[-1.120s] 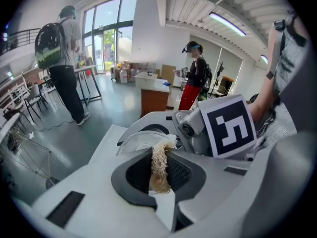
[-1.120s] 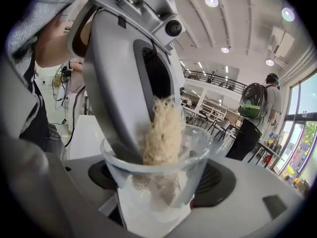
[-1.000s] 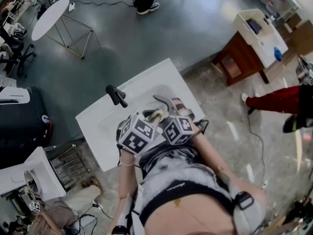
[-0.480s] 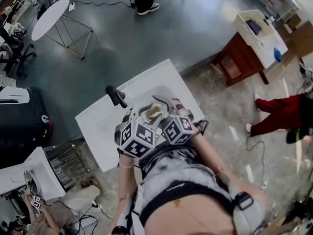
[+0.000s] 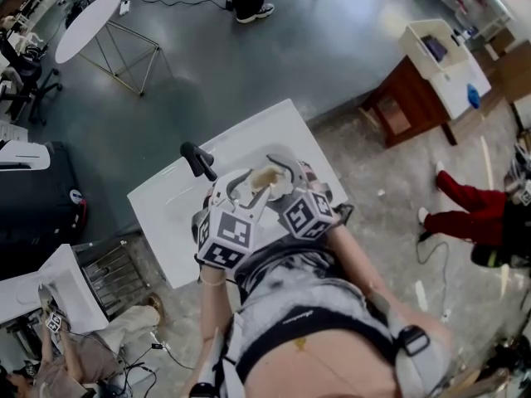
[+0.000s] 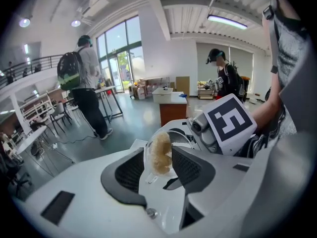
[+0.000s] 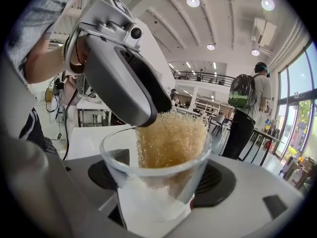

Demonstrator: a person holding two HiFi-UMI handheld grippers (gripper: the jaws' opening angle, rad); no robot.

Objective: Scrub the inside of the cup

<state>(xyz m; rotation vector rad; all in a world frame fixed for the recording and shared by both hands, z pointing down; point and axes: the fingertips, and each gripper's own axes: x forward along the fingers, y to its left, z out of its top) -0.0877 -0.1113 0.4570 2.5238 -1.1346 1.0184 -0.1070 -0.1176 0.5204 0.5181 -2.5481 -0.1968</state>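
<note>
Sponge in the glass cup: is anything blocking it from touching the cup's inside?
Nothing visible does. The sponge sits inside the cup, against its glass wall. The right gripper holds the cup; the left gripper has its jaws open around the sponge.

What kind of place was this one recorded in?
Probably an open-plan lab or workshop hall, not a home kitchen: a freestanding white sink unit, tall windows and a mezzanine railing.

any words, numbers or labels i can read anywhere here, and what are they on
No text here can be read.
Small script on the person's grey top: too small to read.
Square markers on the left cube and the right cube: black-and-white patterns, not letters or numbers.
</note>
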